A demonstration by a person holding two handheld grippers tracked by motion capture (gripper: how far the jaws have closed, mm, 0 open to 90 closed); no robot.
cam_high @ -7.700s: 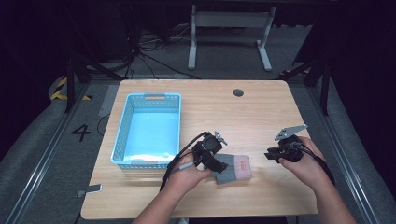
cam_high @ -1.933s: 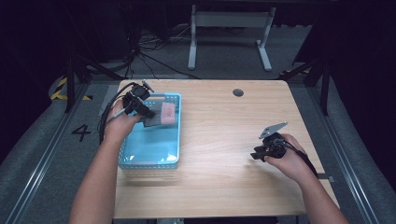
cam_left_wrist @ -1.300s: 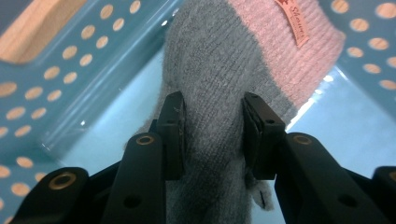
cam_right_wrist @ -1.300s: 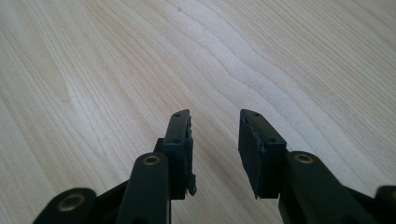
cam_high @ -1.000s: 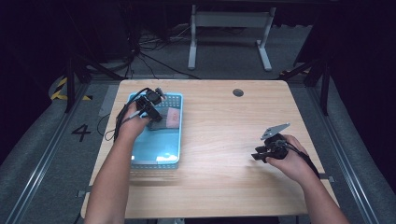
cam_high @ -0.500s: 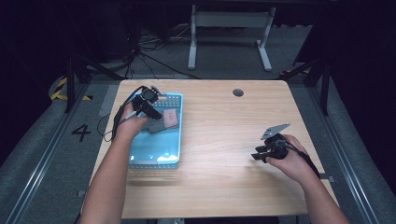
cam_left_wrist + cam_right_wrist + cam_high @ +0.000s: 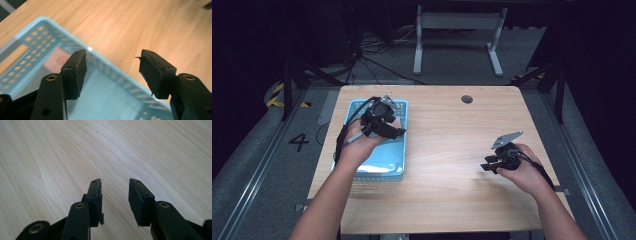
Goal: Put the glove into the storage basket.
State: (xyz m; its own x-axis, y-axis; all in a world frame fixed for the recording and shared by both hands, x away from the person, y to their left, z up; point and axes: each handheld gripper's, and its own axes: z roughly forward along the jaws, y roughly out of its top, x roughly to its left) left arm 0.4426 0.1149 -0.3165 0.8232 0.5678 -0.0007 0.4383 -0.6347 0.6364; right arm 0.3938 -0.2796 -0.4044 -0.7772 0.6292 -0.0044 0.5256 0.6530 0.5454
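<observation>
So from the high view the left tongs (image 7: pixel 388 131) are hovering over the far end of the light blue basket (image 7: pixel 377 167), but that angle isn't giving away much of what's lying inside. The left gripper view is filling that in: a pinkish, blurry sponge-like block (image 7: pixel 56 60) is sitting in the basket, right behind the tip of one black jaw, beyond the tongs rather than between them. The jaws are standing wide apart with nothing in them. The basket is plastic, with rows of little oval holes along the wall and a smooth, shiny floor.

The right tongs (image 7: pixel 493 164) are hanging low over the bare wooden tabletop (image 7: pixel 452 140), well apart from the basket. The right gripper view is showing pale wood grain and its jaws parted a bit, holding nothing, with flat dark pads (image 7: pixel 136 200) on the inside.
</observation>
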